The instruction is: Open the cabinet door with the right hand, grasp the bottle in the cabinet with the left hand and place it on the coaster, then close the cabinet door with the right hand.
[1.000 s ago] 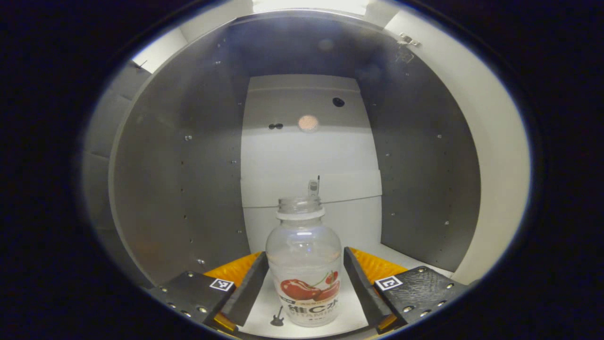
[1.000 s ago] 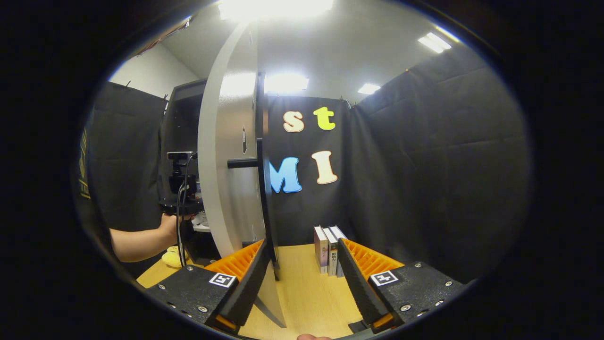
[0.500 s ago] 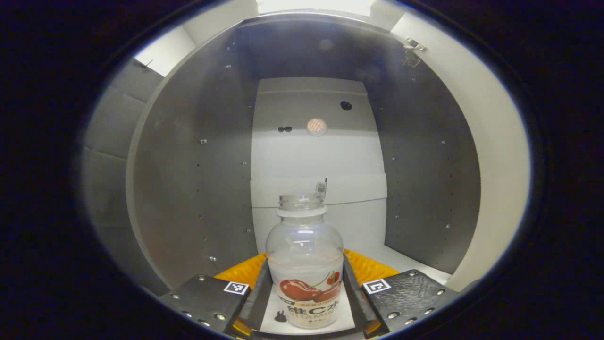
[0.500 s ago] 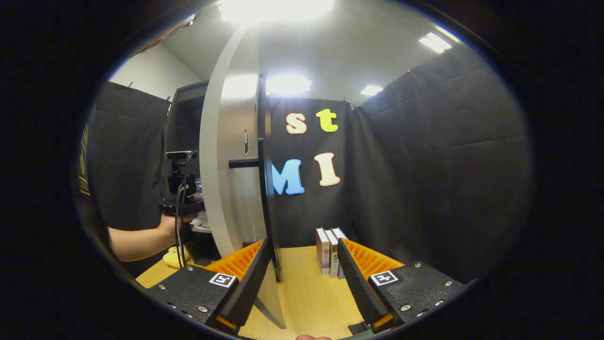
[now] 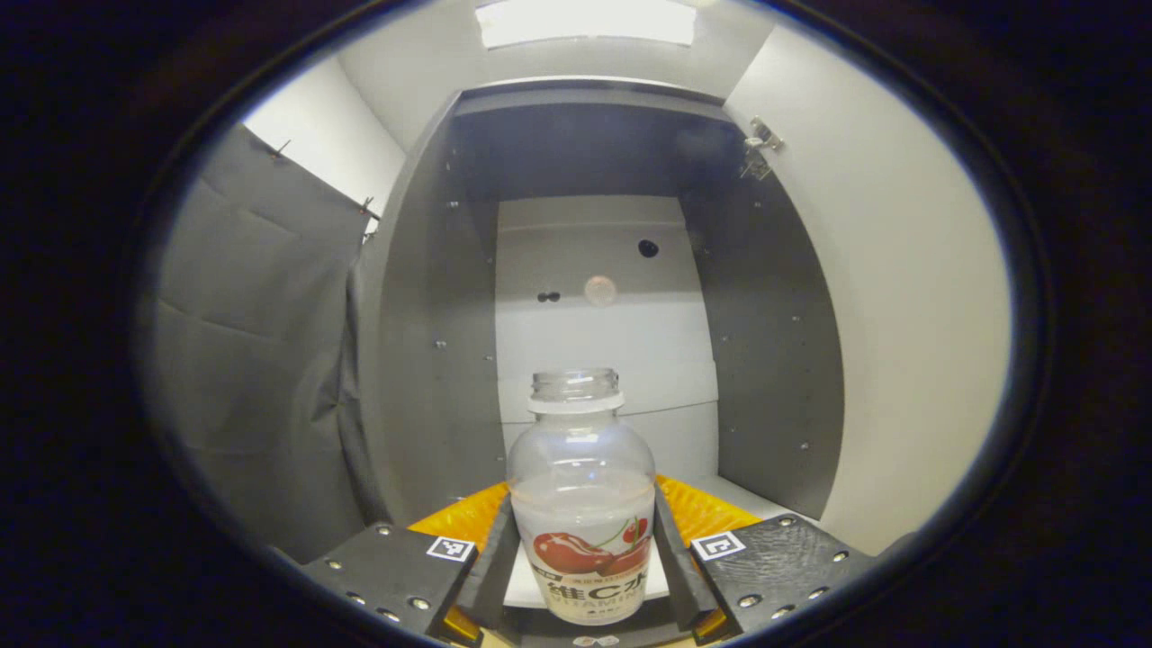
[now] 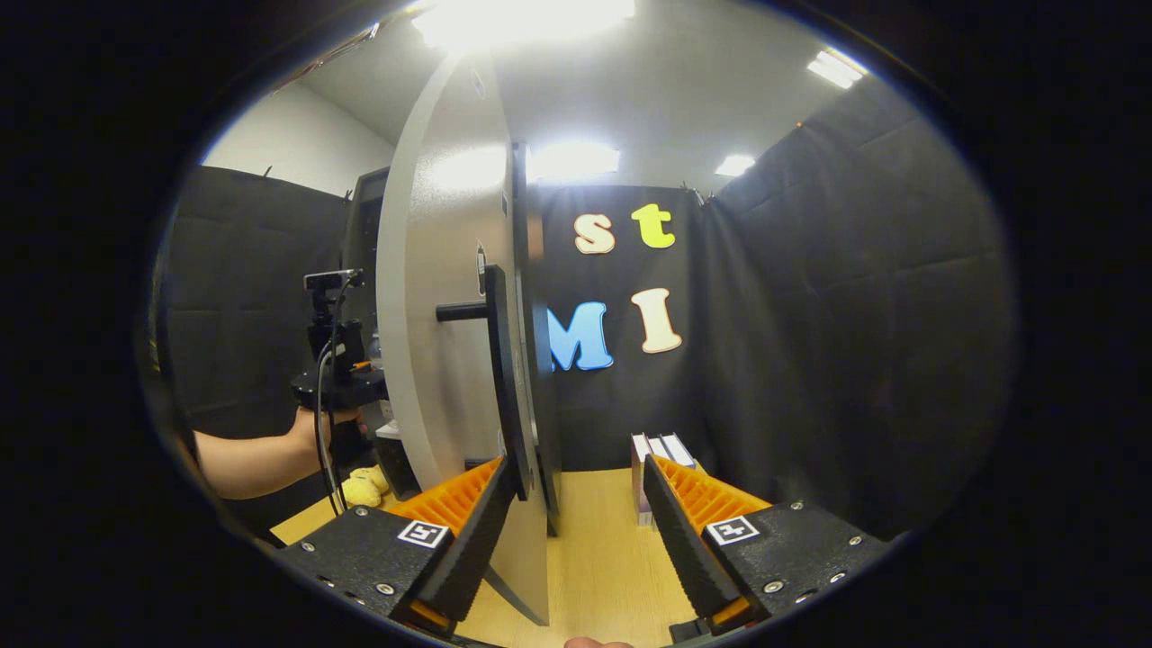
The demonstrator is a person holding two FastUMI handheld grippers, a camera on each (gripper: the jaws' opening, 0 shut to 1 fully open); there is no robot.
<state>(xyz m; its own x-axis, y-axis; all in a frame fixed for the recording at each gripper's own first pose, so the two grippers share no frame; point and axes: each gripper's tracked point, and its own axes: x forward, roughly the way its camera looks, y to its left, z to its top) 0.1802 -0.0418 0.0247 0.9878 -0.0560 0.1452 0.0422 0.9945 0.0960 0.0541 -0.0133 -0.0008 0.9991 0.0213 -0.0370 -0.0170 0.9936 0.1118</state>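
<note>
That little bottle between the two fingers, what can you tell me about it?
The bottle is small, round-shouldered and looks like clear plastic, with a short threaded neck, a white collar ring and no cap. A pale label with red cherries wraps its lower half. It looks empty or nearly so. It stands upright, held between the two fingers of the left gripper, which press on its sides. Behind it lies the open cabinet, grey inside with a pale back panel.

uncapped bottle (image 5: pixel 581 504) upright, cabinet door (image 6: pixel 441 360) open
</note>
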